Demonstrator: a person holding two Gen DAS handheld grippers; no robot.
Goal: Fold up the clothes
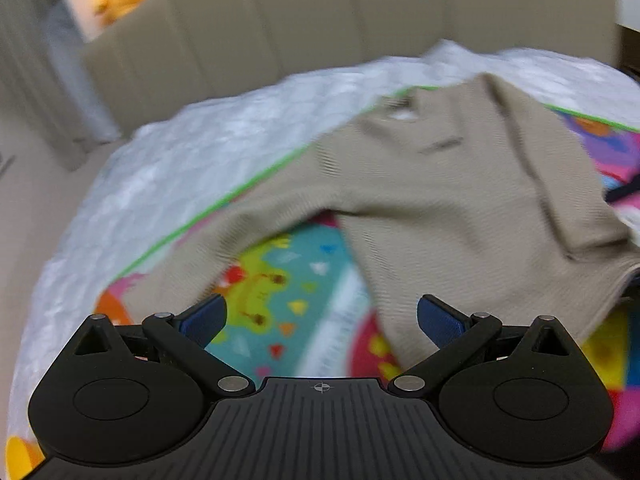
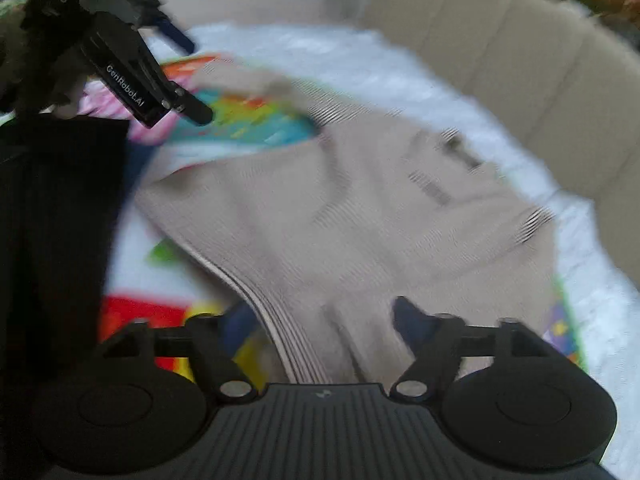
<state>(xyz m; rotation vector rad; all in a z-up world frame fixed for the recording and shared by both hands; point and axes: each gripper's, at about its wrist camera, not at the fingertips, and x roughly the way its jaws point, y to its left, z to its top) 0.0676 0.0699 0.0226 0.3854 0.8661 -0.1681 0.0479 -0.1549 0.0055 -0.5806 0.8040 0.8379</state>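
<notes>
On colourful mat (image 1: 280,292): beige sweater (image 1: 460,200); white quilt (image 1: 200,132) beneath.

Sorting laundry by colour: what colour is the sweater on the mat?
Plain beige sweater; the left wrist view shows it best.

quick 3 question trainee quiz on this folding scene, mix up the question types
1. True or false: the beige sweater lies on a colourful play mat.
2. Which is open? A) left hand-held gripper only B) right hand-held gripper only C) both
3. Fill in: behind the white blanket stands a beige ____.

Key: 1 true; 2 C; 3 headboard
</notes>
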